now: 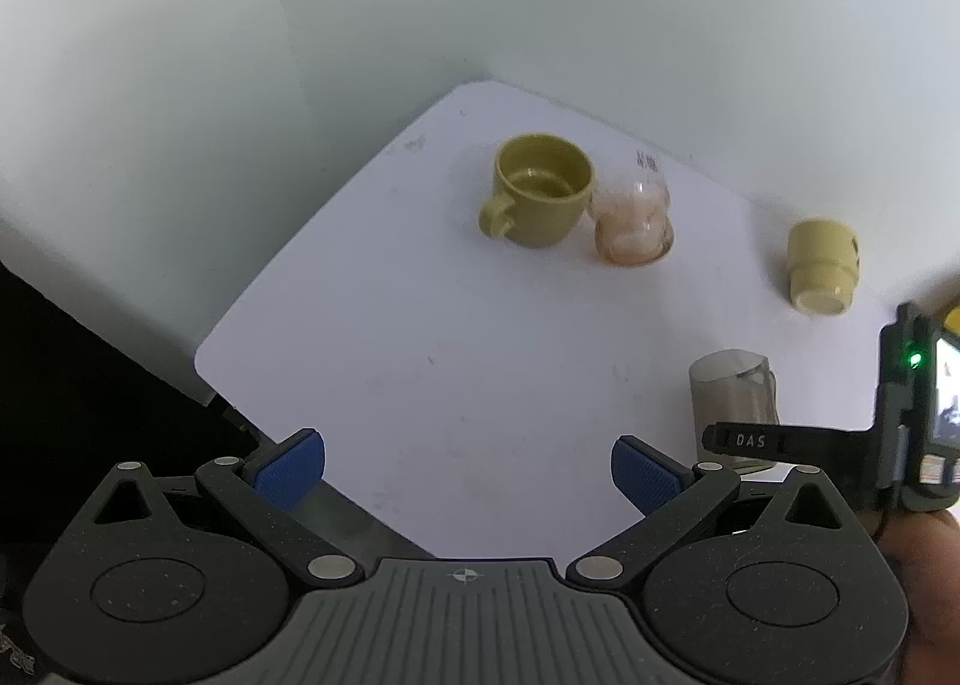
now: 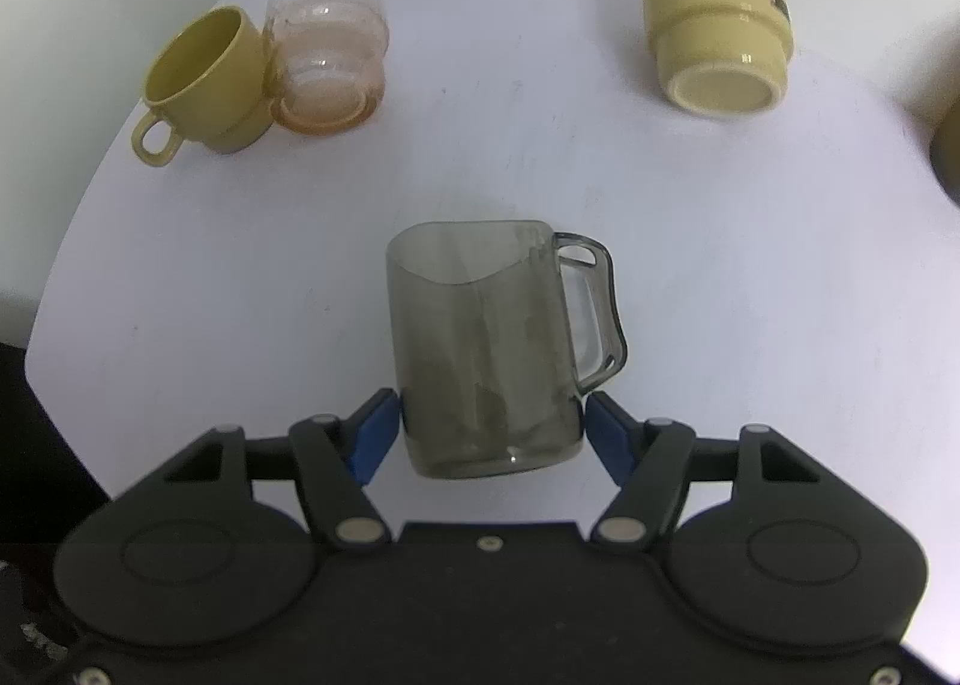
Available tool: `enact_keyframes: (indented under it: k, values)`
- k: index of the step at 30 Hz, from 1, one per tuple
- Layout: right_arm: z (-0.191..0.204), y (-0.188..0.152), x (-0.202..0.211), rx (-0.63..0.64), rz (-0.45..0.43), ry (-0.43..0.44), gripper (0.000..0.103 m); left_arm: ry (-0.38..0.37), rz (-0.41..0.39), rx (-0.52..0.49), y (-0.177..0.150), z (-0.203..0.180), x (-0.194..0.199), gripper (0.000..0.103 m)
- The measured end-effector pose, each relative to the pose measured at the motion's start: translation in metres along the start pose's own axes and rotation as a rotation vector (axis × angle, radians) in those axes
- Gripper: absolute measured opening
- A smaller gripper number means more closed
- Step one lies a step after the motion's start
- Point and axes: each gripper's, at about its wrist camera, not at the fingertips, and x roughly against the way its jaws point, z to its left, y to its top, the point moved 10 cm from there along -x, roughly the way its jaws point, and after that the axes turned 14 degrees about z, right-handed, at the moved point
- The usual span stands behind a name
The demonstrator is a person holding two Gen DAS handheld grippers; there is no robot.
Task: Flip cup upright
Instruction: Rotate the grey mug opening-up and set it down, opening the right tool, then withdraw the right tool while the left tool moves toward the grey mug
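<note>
A smoky grey transparent mug (image 2: 486,349) with its handle to the right sits between the blue pads of my right gripper (image 2: 489,433), which is shut on its base end; its open rim points away from the camera. The same mug shows in the left wrist view (image 1: 732,391), behind the right gripper's finger. My left gripper (image 1: 468,472) is open and empty over the near table edge. A pale yellow cup (image 2: 717,34) stands upside down at the far right; it also shows in the left wrist view (image 1: 822,265).
An olive-yellow cup with handle (image 2: 204,79) stands upright at the far left, touching a clear glass (image 2: 327,67) with orange residue. Both show in the left wrist view, the cup (image 1: 540,199) and the glass (image 1: 633,217). The white table (image 2: 240,265) has rounded corners and white walls behind.
</note>
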Motion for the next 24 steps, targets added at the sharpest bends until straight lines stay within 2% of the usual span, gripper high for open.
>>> enact_keyframes:
  k: [5, 8, 12, 14, 19, 23, 24]
  values:
    - [-0.016, -0.002, 0.029, -0.054, -0.033, 0.182, 0.069, -0.073, 0.030, -0.043, -0.008, -0.024, -0.016, 0.100]
    - [-0.048, -0.005, 0.056, -0.100, -0.081, 0.232, 0.070, -0.075, 0.024, -0.108, -0.014, -0.046, -0.026, 0.099]
    - [-0.089, -0.019, 0.077, -0.133, -0.130, 0.202, 0.070, -0.069, -0.026, -0.190, -0.020, -0.084, -0.036, 0.099]
    - [-0.118, -0.035, 0.089, -0.150, -0.161, 0.157, 0.070, -0.081, -0.051, -0.206, -0.021, -0.098, -0.040, 0.099]
    - [-0.171, -0.066, 0.095, -0.232, -0.172, 0.122, 0.070, -0.076, -0.133, -0.280, -0.027, -0.149, -0.056, 0.099]
    - [-0.203, -0.091, 0.087, -0.271, -0.155, 0.113, 0.070, -0.071, -0.129, -0.323, -0.028, -0.181, -0.080, 0.099]
    - [-0.208, -0.096, 0.087, -0.271, -0.149, 0.116, 0.070, -0.050, -0.112, -0.343, -0.030, -0.190, -0.093, 0.099]
